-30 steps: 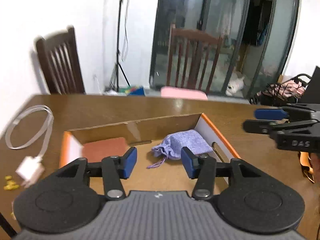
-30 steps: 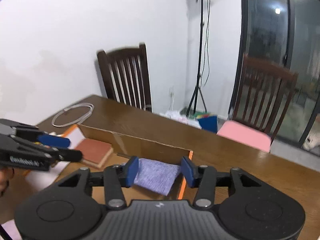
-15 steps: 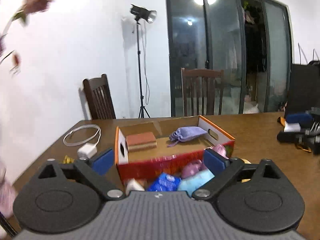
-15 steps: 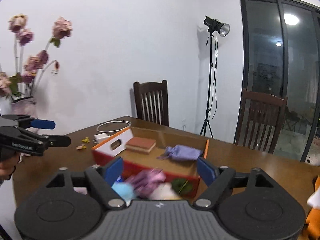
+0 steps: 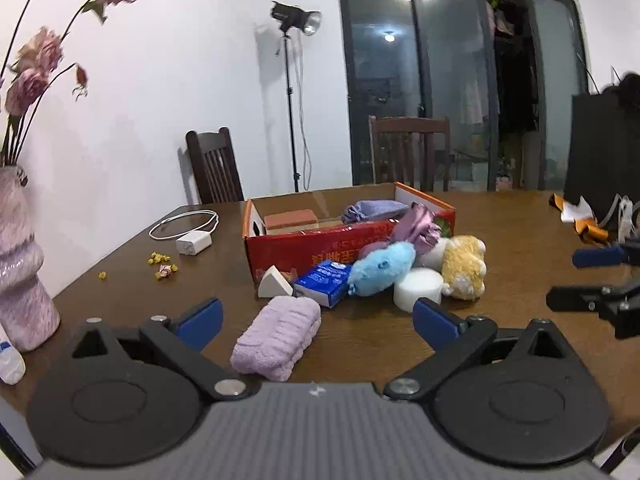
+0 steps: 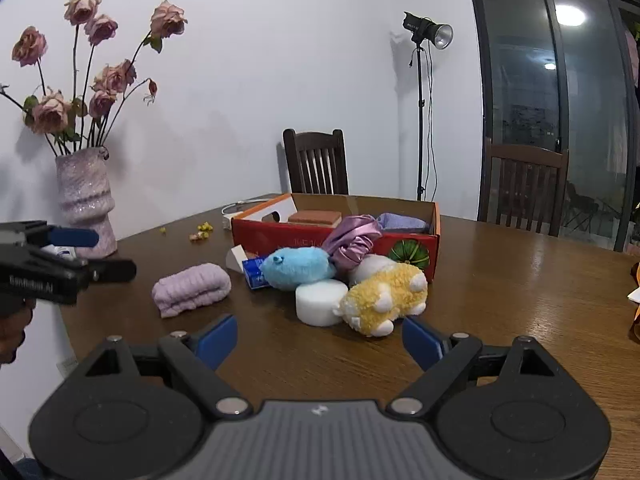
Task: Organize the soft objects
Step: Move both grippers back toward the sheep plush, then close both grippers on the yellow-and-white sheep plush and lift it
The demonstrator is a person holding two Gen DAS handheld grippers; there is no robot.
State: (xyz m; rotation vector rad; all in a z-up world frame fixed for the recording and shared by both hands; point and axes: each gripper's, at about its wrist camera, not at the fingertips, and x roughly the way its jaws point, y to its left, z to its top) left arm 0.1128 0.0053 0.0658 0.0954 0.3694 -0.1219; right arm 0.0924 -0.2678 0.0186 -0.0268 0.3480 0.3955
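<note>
I am holding both tongs spread wide and empty above the near edge of the desk [image 5: 500,216], the left tongs [image 5: 316,316] facing a lilac towel [image 5: 278,336] that is lying just beyond its blue pads, at 12 o'clock from them. My right tongs [image 6: 318,340] are pointing at a yellow plush [image 6: 382,298] lying on its side, touching a white foam puck [image 6: 320,300] at its 9 o'clock. Behind the puck a blue plush [image 6: 298,268] is leaning against a blue packet [image 6: 253,271], and a shiny purple cloth [image 6: 354,240] is draping over the front wall of the box [image 6: 404,246]. A white wedge [image 5: 274,282] is sitting against the box front at 11 o'clock from the towel. Inside the box I am seeing a brown sponge [image 5: 294,218] toward the left side and a purple pouch [image 5: 374,208] toward the right. From the left camera the right tongs are showing at 3 o'clock, well apart from the pile; from the right camera the left tongs are showing at 9 o'clock. A vase [image 6: 84,204] of roses is standing at the desk's left edge, with a charger [image 5: 194,243] and cable beyond it.
</note>
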